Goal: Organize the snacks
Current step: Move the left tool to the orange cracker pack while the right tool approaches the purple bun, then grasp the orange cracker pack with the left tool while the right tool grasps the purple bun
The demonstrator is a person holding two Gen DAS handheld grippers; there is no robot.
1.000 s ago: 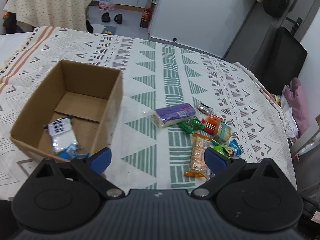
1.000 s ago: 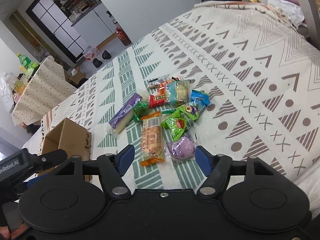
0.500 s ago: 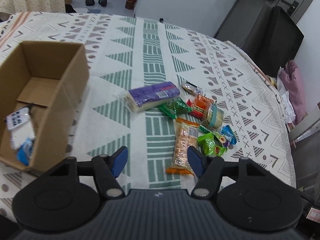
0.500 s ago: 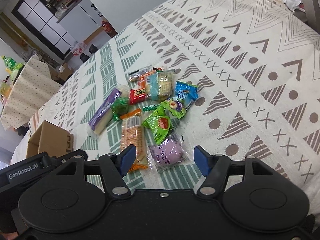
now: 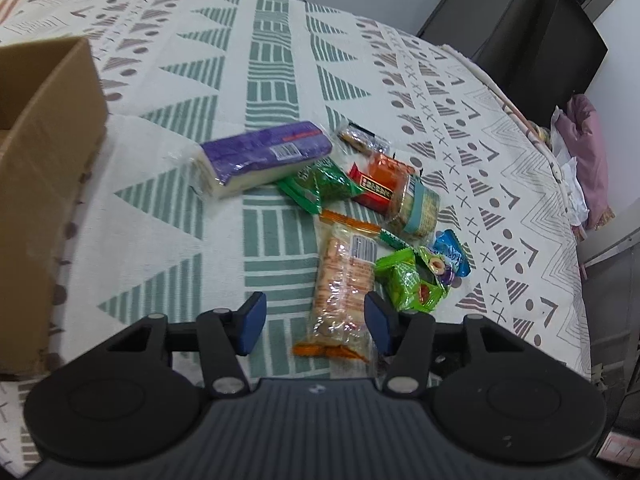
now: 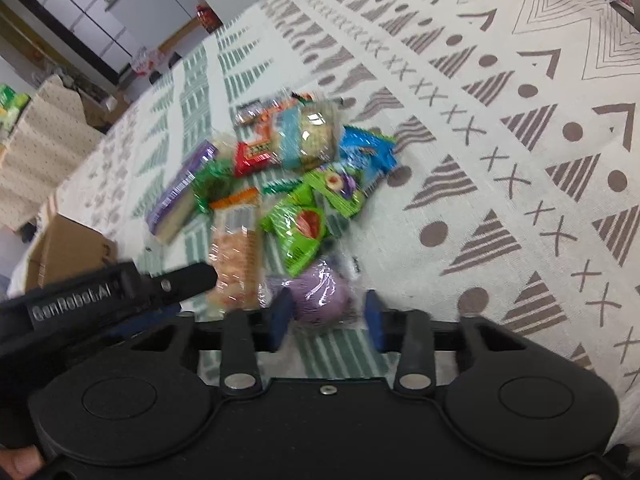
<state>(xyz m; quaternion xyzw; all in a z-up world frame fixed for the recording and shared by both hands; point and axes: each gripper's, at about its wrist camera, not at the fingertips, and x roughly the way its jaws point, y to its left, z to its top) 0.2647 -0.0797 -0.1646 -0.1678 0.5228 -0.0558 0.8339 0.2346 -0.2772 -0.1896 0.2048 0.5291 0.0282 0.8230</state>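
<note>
Snacks lie heaped at the centre of both views, on a bedspread (image 5: 256, 92) printed with green and brown triangles, crosses and dots. At the upper left of the right wrist view stand white cabinets (image 6: 100, 28) and a dotted cloth (image 6: 36, 136); a dark panel (image 5: 548, 40) fills the upper right of the left wrist view.

From left to right in the left wrist view come a cardboard box (image 5: 44, 184) at the frame's left edge, well apart from the heap, then a purple wafer pack (image 5: 264, 156), a dark green packet (image 5: 320, 184), a red bar (image 5: 376, 188), a round cracker pack (image 5: 416, 208), a bright green packet (image 5: 408, 280) and a blue packet (image 5: 452, 252).

At lower centre the left gripper (image 5: 314, 322) has just been closing; its jaws stand partly apart astride the long cracker pack (image 5: 344, 284), the right pad at the wrapper's edge, the left pad clear of it.

In the right wrist view the right gripper (image 6: 326, 314) has just been closing around the purple bun (image 6: 320, 296); both pads sit against its clear wrapper.
</note>
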